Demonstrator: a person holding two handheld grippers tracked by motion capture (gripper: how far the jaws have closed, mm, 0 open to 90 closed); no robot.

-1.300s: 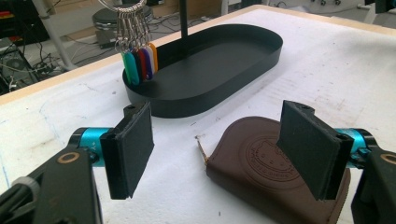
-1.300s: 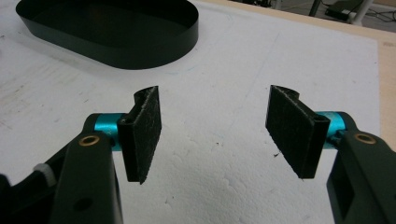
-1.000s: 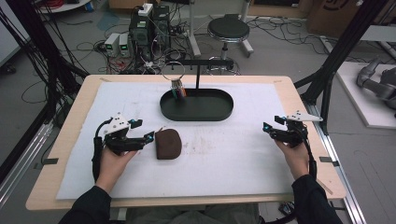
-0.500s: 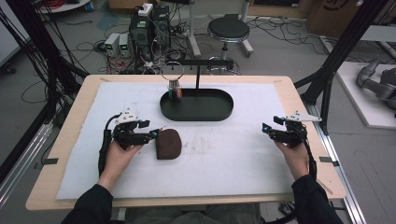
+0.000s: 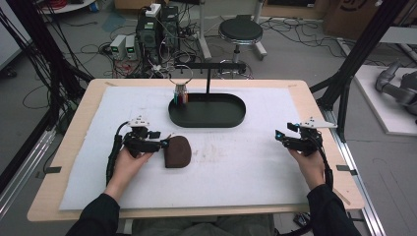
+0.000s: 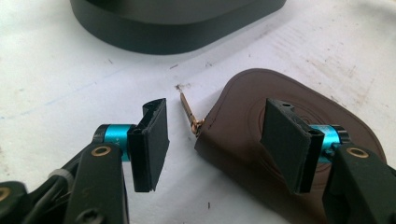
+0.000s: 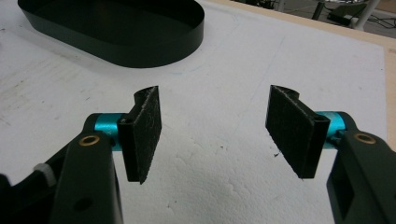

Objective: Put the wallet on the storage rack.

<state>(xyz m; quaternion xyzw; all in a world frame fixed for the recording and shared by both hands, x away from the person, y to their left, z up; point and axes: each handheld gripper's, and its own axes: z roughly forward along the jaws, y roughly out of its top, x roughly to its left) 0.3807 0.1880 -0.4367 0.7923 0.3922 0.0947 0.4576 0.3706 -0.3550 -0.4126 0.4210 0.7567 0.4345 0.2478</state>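
Two grippers are out, but one has moved: the left gripper (image 5: 164, 144) has slid in from the left and dipped to the brown pouch (image 5: 177, 151), which lies just in front of the black tray (image 5: 207, 121). Its jaws have just been closing yet stand apart, straddling the pouch's zip-pull (image 6: 189, 111) corner without pressing it. A pinch looks imminent. The right gripper (image 5: 278, 136), unclenched and empty, waits well right of the tray.

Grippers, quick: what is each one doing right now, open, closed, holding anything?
Left gripper: open, jaws have just been closing, straddling the brown pouch corner without pressing it.
Right gripper: open, holding nothing.
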